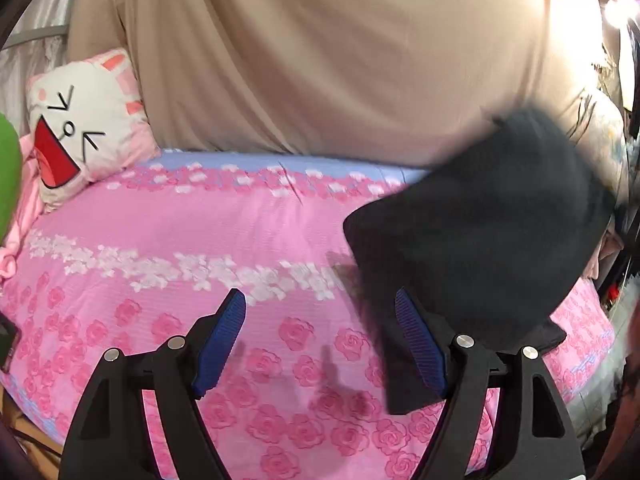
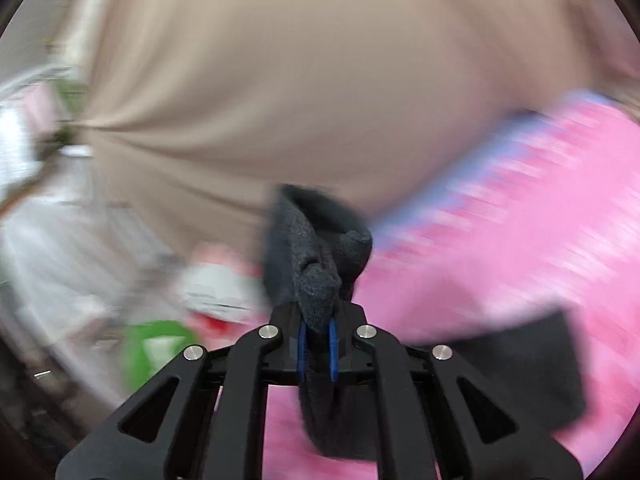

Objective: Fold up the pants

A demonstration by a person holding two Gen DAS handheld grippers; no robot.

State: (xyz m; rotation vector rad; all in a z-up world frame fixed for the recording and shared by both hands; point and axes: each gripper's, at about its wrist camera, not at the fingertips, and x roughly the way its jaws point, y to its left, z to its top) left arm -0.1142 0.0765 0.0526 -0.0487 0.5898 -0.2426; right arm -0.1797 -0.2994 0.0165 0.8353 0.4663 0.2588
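Over a pink rose-print bedspread (image 1: 168,240), the right gripper (image 2: 318,346) has its blue pads pressed together on a bunched fold of the dark pants (image 2: 316,280), lifting that end off the bed — the cloth rises in a crumpled ridge past the fingertips and hangs below them. The left gripper (image 1: 320,344) stands spread wide with nothing between its pads. Seen from the left wrist, the pants (image 1: 480,240) lie to the right of the open jaws and just beyond them, a dark mass slanting from low near the right finger up toward the beige curtain (image 1: 320,60); part of it is blurred. A cartoon-face pillow (image 1: 80,136) sits well apart at the far left. By these views, the free left gripper is the one placed to take a second hold — it would need to swing rightward to meet the hanging cloth.
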